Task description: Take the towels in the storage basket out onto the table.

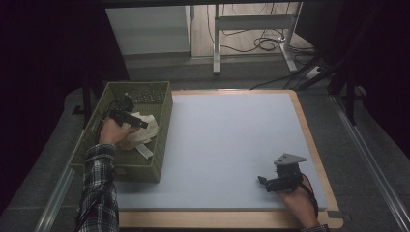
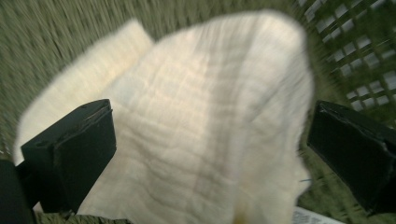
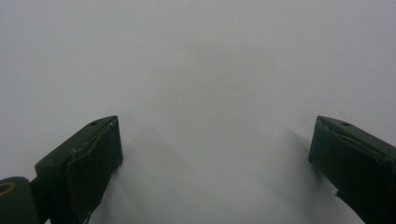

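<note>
Jaws spread, left gripper [image 2: 210, 154] over crinkled cream cloth [image 2: 201, 116], green lattice basket [image 1: 159, 164]

desk [image 1: 227, 140] middle wide open, green basket [image 1: 162, 121] walls block left edge, cream cloth [image 1: 145, 128] crowds basket interior, right gripper [image 1: 265, 182] over bare surface

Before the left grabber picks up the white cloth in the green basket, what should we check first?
1. Left gripper open: ok, its jaws stand wide apart.
2. Cream-white crumpled cloth lies between the jaws: ok, it sits right between them in the left gripper view.
3. Jaws already touching the cloth: cannot tell, that view is blurred.
4. Cloth is inside the olive-green plastic basket: ok.
5. Small white paper tag beside the cloth, free of it or attached: cannot tell.
6. Right gripper out of the way: ok, open over the bare pale blue mat, far from the basket.
</note>
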A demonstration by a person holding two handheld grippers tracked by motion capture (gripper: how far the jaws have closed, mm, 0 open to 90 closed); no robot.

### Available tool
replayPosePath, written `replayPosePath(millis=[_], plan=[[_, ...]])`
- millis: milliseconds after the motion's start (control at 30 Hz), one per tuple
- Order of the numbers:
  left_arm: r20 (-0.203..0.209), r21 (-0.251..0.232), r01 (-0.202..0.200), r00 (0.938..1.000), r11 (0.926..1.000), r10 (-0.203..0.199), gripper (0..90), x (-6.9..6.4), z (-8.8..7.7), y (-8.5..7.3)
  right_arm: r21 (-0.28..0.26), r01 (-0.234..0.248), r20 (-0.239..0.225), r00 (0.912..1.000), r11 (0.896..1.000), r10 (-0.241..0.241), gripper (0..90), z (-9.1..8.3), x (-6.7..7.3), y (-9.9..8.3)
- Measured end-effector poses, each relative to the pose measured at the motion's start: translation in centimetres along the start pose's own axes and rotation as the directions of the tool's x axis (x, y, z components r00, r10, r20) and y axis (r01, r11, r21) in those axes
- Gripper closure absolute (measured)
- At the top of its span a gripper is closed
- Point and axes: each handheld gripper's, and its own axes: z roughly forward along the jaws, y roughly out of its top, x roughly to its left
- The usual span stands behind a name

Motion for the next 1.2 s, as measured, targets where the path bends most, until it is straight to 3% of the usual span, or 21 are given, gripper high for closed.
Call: replayPosePath(millis=[33, 167, 233, 400, 533, 567, 600, 667, 700, 767, 867, 933, 967, 1200], plan=[[-0.013, 0.038, 0.013, 0.9998, 0.9992, -0.012, 1.6, 0.3, 0.7, 0.2, 0.0, 0.0, 0.0, 1.0, 1.0, 0.0, 2.8, 0.0, 0.0, 0.0], [-0.003, 0.074, 0.034, 0.9994, 0.9967, -0.033, 2.1, 0.5, 1.6, 0.5, 0.0, 0.0, 0.0, 1.0, 1.0, 0.0, 2.8, 0.0, 0.0, 0.0], [-0.035, 0.134, 0.026, 0.9992, 0.9906, -0.021, 2.4, 0.5, 2.9, 0.6, 0.0, 0.0, 0.0, 1.0, 1.0, 0.0, 2.8, 0.0, 0.0, 0.0], [-0.051, 0.174, 0.007, 0.9987, 0.9847, 0.002, 9.0, 0.5, 3.8, 0.7, 0.0, 0.0, 0.0, 1.0, 1.0, 0.0, 2.8, 0.0, 0.0, 0.0], [-0.029, 0.158, -0.001, 0.9996, 0.9875, 0.005, 39.8, 0.3, 3.3, 0.6, 0.0, -0.001, -0.001, 1.0, 1.0, 0.001, 2.8, 0.0, 0.0, 0.0], [-0.046, 0.16, -0.01, 0.9988, 0.987, 0.018, 54.6, 0.1, 3.0, 0.6, 0.0, 0.0, 0.0, 1.0, 1.0, 0.0, 2.8, 0.0, 0.0, 0.0], [-0.016, 0.157, -0.017, 0.9997, 0.9875, 0.02, 62.1, 0.0, 2.9, 0.5, 0.0, 0.0, 0.0, 1.0, 1.0, 0.0, 2.8, 0.0, 0.0, 0.0], [-0.01, 0.157, -0.029, 0.9995, 0.9872, 0.031, 75.5, -0.1, 2.9, 0.5, 0.0, 0.0, 0.0, 1.0, 1.0, 0.0, 2.8, 0.0, 0.0, 0.0], [0.016, 0.163, -0.042, 0.9991, 0.9857, 0.04, 75.5, -0.1, 2.8, 0.5, 0.0, 0.0, 0.0, 1.0, 1.0, 0.0, 2.8, 0.0, 0.0, 0.0], [0.026, 0.17, -0.039, 0.9991, 0.9847, 0.035, 81.5, 0.0, 2.7, 0.5, -0.001, 0.0, -0.001, 1.0, 1.0, 0.0, 2.8, 0.0, 0.0, 0.0], [0.064, 0.13, 0.018, 0.9976, 0.9914, -0.026, 82.2, 0.7, 1.9, 0.5, 0.0, -0.001, -0.001, 1.0, 1.0, 0.001, 2.8, 0.0, 0.0, 0.0], [0.065, 0.114, 0.028, 0.9972, 0.9931, -0.036, 82.1, 0.9, 1.5, 0.4, 0.0, -0.001, -0.001, 1.0, 1.0, 0.001, 2.8, 0.0, 0.0, 0.0], [0.084, 0.071, 0.053, 0.9947, 0.9961, -0.059, 82.0, 1.3, 0.6, 0.4, 0.0, -0.001, -0.001, 1.0, 1.0, 0.001, 2.8, 0.0, 0.0, 0.0], [0.112, -0.017, 0.065, 0.9917, 0.9977, -0.063, 81.7, 1.4, -2.7, 0.2, 0.0, 0.0, 0.0, 1.0, 1.0, 0.0, 2.8, 0.0, 0.0, 0.0]])
